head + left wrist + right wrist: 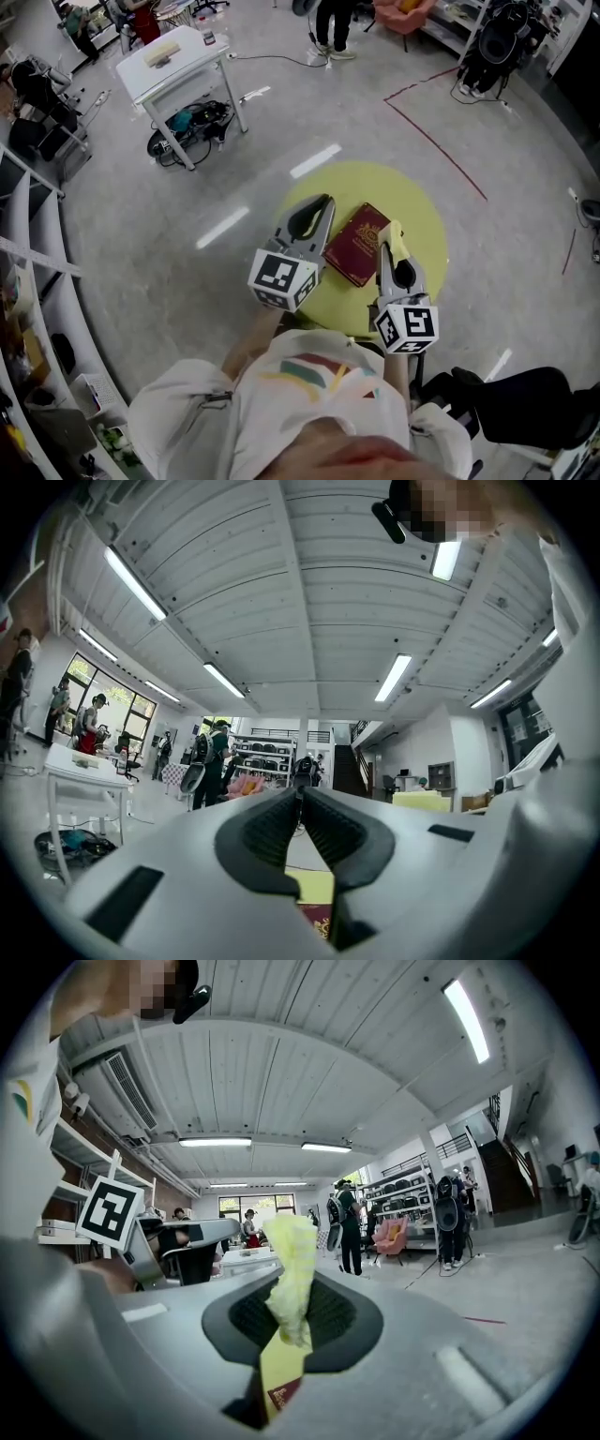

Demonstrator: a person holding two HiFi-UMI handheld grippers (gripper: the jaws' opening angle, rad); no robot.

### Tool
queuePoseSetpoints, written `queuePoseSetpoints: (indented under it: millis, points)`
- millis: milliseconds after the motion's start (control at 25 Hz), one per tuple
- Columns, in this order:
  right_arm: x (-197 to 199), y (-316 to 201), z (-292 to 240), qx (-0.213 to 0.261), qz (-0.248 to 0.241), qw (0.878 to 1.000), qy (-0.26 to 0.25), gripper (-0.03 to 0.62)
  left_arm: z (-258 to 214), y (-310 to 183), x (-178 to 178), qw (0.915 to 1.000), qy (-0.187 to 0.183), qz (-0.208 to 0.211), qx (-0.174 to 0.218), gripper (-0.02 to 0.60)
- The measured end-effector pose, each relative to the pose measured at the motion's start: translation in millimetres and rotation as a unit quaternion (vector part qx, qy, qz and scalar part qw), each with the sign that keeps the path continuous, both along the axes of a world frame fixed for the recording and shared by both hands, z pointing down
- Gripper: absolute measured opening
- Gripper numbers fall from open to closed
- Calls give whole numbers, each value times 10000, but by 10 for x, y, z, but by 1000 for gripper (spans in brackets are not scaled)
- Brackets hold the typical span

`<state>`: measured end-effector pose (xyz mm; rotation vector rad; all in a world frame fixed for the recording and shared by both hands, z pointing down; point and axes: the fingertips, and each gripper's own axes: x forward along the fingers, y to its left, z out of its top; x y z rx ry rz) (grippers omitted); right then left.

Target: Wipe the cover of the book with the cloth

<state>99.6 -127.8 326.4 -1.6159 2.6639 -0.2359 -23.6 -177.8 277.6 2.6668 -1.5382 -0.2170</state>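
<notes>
The left gripper [324, 202] was held level, jaws closed together, empty. The right gripper [390, 234] was clamped on a yellow cloth [289, 1274].

Place: was a large open lab or workshop hall | Overhead: ribbed white ceiling [309, 602] carried strip lights [394, 677] | Ground: polished grey floor [141, 234] bore red tape lines [436, 141] | Fittings: white work table [173, 61] stood over tangled cables [192, 122]; storage racks [262, 757] and a staircase [349, 771] lined the far wall
</notes>
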Motion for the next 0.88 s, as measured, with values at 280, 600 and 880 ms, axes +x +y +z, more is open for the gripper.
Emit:
queuePoseSetpoints:
  millis: [280,600,880]
  points:
    - [7,38,29,-23,-45,10000,-72,31,78,37,103,9991,-143,202,-332,138]
    - [125,45,22,-2,-13,9999,-126,31,78,16,227,9980,144,374,-489,227]
    - [269,53,96,-115,128,9998,-135,31,572,-191,357,9895,162,593,-1311,227]
